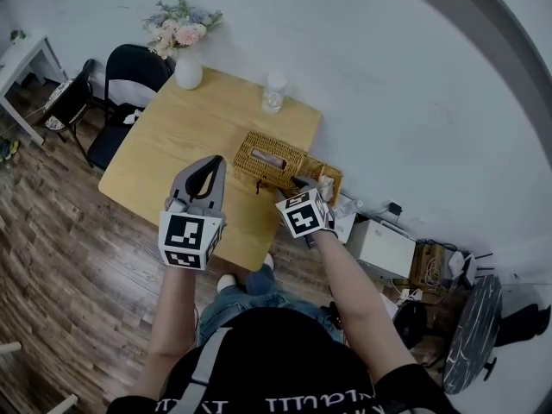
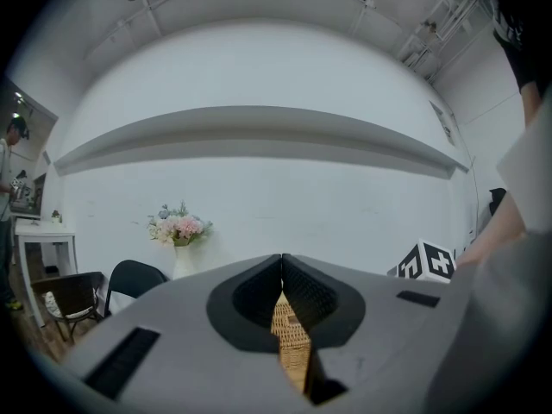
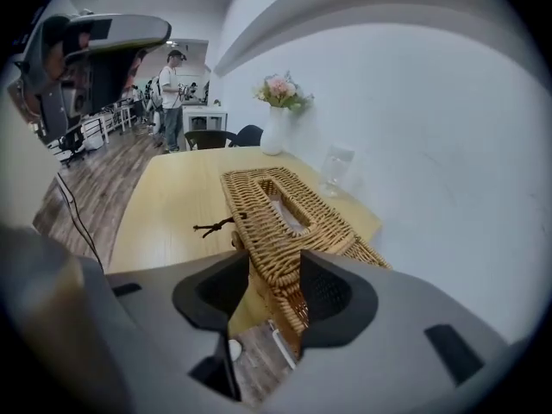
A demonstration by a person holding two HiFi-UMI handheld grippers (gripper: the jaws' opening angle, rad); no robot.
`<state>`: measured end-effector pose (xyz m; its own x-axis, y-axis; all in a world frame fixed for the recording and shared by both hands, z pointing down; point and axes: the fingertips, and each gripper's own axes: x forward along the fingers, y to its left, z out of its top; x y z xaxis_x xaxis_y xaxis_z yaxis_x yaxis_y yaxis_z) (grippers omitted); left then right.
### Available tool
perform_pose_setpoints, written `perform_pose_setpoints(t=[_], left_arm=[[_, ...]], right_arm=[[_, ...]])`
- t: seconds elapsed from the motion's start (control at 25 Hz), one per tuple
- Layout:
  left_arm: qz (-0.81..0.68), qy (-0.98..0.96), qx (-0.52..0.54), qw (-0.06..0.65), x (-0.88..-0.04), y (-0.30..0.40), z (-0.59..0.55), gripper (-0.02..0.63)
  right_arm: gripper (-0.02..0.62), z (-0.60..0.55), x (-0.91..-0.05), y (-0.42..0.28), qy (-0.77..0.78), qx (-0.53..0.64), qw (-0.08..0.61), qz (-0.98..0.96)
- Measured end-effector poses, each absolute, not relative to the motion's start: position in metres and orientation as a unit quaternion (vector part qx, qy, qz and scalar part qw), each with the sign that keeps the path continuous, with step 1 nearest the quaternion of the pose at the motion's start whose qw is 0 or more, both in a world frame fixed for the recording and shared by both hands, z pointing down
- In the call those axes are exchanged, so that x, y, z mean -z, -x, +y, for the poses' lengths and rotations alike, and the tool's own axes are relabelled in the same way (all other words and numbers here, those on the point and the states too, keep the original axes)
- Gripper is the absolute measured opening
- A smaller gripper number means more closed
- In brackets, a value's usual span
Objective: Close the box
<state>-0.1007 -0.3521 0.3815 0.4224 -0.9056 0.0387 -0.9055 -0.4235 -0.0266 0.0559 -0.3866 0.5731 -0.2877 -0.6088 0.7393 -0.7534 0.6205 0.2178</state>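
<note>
Tightly woven rectangular wicker box [image 1: 267, 160] rests on smooth wooden table [image 1: 172, 136].

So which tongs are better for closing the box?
Right. The right tongs stand open around the box's near end, while the left tongs are shut and hang clear of it.

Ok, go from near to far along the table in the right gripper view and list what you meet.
Wicker box → glass → vase of flowers → black chair
</note>
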Motion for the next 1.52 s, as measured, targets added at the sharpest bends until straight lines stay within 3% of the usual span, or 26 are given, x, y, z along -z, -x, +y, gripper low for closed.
perform_pose_setpoints(t=[0.24,0.68,1.16,1.52], left_arm=[[0.528,0.848,0.032,-0.001,-0.384,0.108,-0.340,0.014],[0.499,0.866,0.038,0.003,-0.384,0.110,-0.327,0.012],[0.503,0.864,0.023,0.030,-0.358,0.095,-0.319,0.012],[0.508,0.860,0.020,0.057,-0.328,0.081,-0.318,0.012]], right_arm=[[0.190,-0.386,-0.571,-0.053,-0.440,-0.070,0.412,-0.795],[0.187,-0.344,-0.498,-0.049,-0.484,-0.092,0.308,-0.814],[0.165,-0.304,-0.375,-0.071,-0.541,0.005,0.224,-0.811],[0.022,-0.299,-0.323,-0.097,-0.575,0.044,0.178,-0.798]])
